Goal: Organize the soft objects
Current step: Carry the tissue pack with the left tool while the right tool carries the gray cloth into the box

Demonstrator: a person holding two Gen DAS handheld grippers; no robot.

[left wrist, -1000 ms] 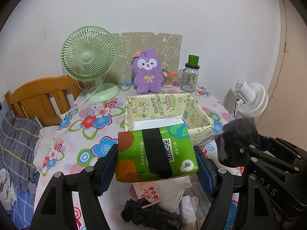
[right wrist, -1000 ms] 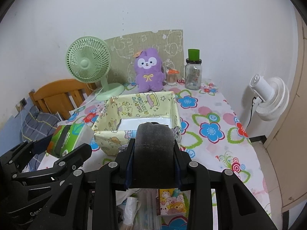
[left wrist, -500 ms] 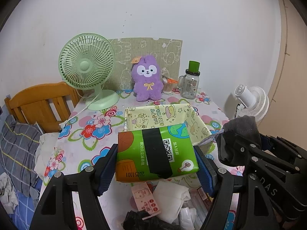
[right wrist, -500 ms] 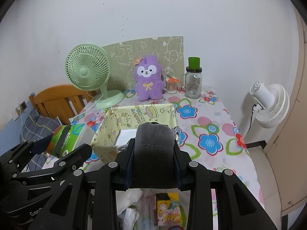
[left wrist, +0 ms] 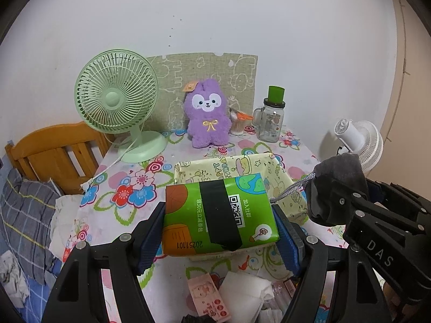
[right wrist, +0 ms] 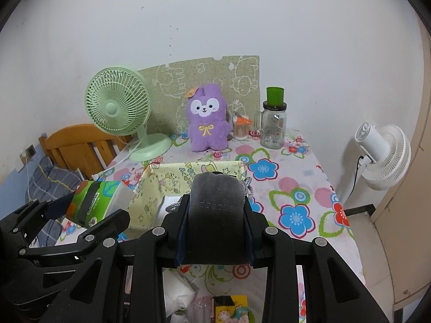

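My left gripper (left wrist: 219,215) is shut on a green tissue pack (left wrist: 186,215) with a black band, held flat between the blue pads. The pack hangs over the near side of a yellow cartoon-print fabric box (left wrist: 215,165) on the flowered table. My right gripper (right wrist: 215,215) is shut on a grey drawstring pouch (right wrist: 215,188), just before the same box (right wrist: 172,175). Each view shows the other gripper: the pouch (left wrist: 336,177) at the right, the tissue pack (right wrist: 94,202) at the left. A purple plush rabbit (left wrist: 207,118) sits at the back against the wall.
A green desk fan (left wrist: 115,99) stands back left, with a glass jar (left wrist: 270,118) and a small swab jar beside the plush. A white fan (left wrist: 358,140) stands off the table's right side and a wooden chair (left wrist: 54,150) to its left. White tissues (left wrist: 242,293) and a pink packet (left wrist: 207,293) lie at the near edge.
Both grippers have moved forward towards the yellow box and slightly up, each keeping its hold. The tissue pack now covers more of the box, and the near clutter has slid down the picture.
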